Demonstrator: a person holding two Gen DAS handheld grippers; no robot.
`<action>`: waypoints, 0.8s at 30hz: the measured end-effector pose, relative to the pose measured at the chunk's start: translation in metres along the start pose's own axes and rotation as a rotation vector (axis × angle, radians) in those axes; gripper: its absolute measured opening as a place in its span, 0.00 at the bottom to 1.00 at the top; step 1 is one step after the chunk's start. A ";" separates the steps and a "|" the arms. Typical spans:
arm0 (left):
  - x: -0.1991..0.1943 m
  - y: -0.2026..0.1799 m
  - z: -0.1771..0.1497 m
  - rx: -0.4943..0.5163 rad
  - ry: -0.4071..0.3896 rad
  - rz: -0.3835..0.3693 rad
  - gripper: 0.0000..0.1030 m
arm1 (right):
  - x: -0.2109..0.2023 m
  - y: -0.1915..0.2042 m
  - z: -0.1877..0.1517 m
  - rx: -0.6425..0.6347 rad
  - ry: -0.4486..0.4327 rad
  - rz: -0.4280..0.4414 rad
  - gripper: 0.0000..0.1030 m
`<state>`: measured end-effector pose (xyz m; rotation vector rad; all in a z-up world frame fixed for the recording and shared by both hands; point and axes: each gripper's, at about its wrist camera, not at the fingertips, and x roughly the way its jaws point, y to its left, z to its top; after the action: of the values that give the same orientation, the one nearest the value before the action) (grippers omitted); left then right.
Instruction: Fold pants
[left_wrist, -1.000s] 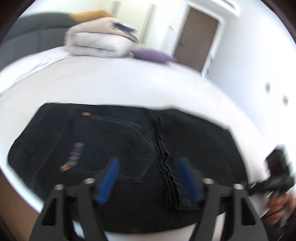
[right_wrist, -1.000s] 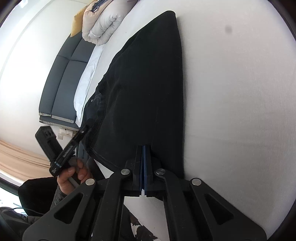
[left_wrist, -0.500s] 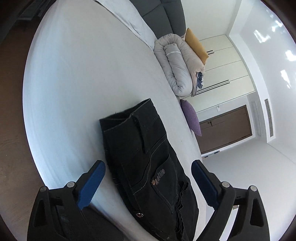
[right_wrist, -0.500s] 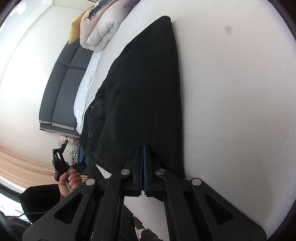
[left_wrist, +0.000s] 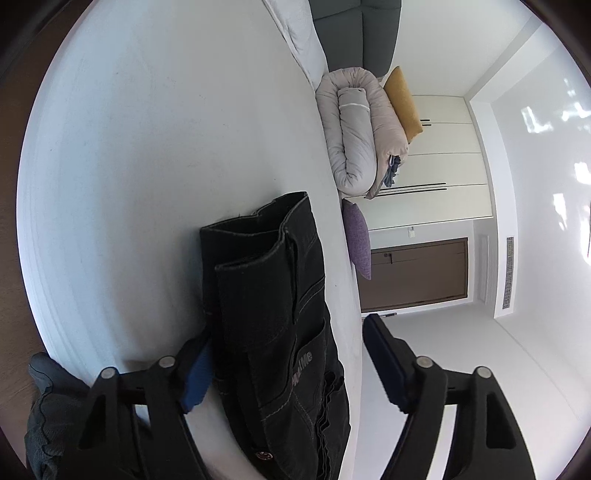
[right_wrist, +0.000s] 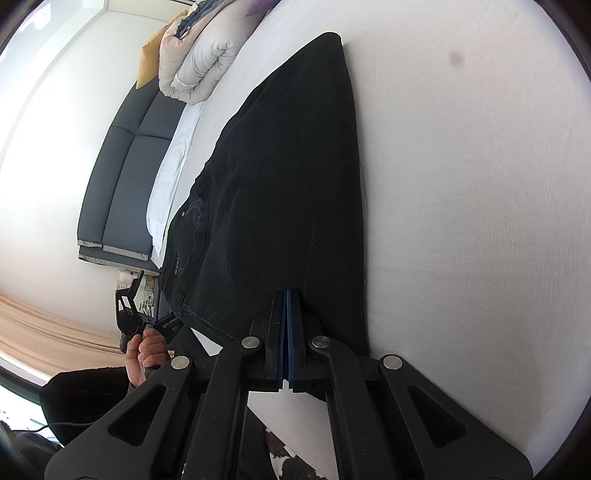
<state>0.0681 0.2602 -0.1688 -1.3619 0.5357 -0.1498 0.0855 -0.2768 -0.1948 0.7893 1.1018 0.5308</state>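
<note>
The big white bed (right_wrist: 480, 221) holds the black pants (right_wrist: 288, 192), which lie flat along its near edge. A rolled grey blanket (left_wrist: 354, 129) and a purple pillow (left_wrist: 357, 236) sit far back. The left hand-held gripper (left_wrist: 284, 354) is closing, with the pants' waist end between its blue fingers (left_wrist: 380, 354). The right hand-held gripper (right_wrist: 287, 306) is clenched tight at the pants' edge; I cannot tell if cloth is pinched.
</note>
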 end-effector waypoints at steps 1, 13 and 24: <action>0.004 0.000 0.001 -0.001 0.003 -0.002 0.66 | -0.001 0.000 0.000 0.001 0.000 0.000 0.00; 0.017 0.009 0.004 -0.019 -0.003 0.000 0.20 | -0.009 0.025 0.008 0.001 0.015 -0.059 0.03; 0.019 -0.004 0.000 0.055 -0.025 0.050 0.19 | 0.080 0.143 0.061 -0.151 0.121 0.051 0.04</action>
<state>0.0856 0.2515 -0.1703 -1.2946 0.5407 -0.1057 0.1725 -0.1476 -0.1152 0.6612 1.1406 0.7042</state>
